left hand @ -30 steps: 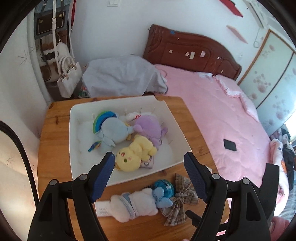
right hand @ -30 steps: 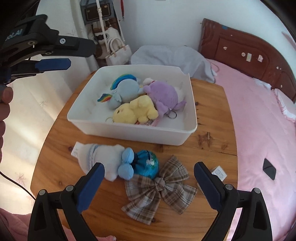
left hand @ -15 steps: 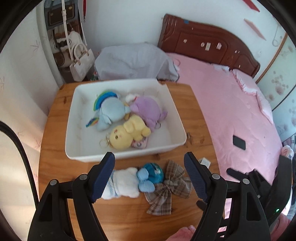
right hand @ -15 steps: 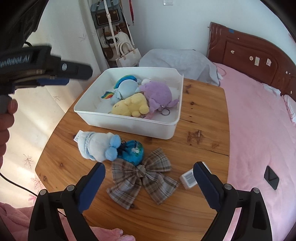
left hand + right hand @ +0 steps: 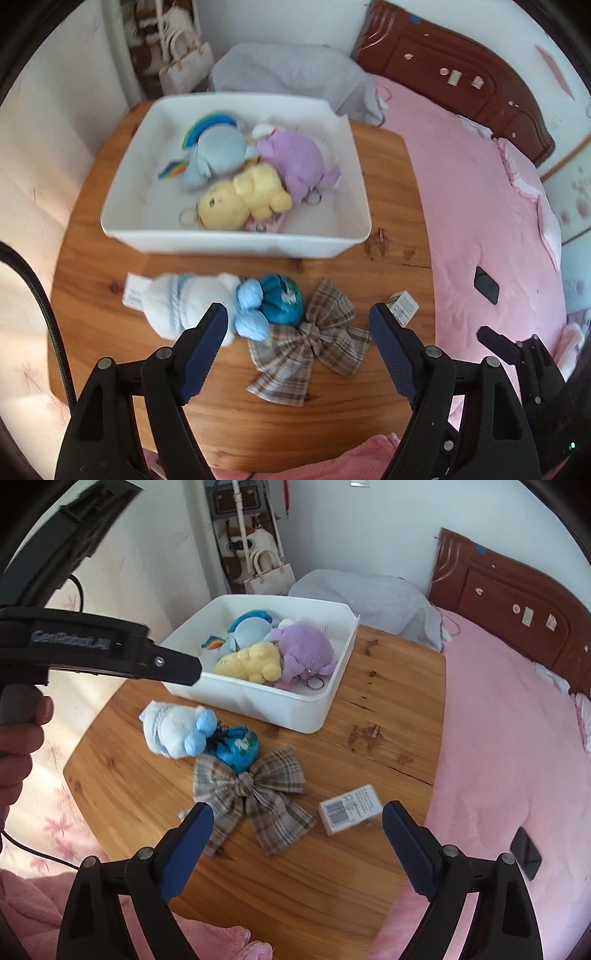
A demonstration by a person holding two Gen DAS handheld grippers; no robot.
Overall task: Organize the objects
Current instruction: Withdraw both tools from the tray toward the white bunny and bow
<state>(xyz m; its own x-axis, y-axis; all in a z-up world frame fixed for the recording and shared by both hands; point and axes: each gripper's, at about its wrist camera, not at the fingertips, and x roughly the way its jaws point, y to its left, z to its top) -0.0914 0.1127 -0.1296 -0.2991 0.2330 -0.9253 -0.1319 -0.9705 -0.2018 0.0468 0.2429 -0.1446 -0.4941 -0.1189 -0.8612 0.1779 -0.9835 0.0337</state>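
Note:
A white bin on the wooden table holds a blue pony plush, a purple plush and a yellow plush. In front of it lie a white-and-blue plush, a teal pouch, a plaid bow and a small box. My left gripper is open and empty above the bow. My right gripper is open and empty above the bow and box.
A pink bed borders the table on the right, with a black phone on it. A grey bundle and hanging bags stand behind the bin. The left gripper body crosses the right wrist view.
Both grippers have pulled back from the bin towards the table's near edge, staying open. The loose toys, bow and box now lie under the fingers.

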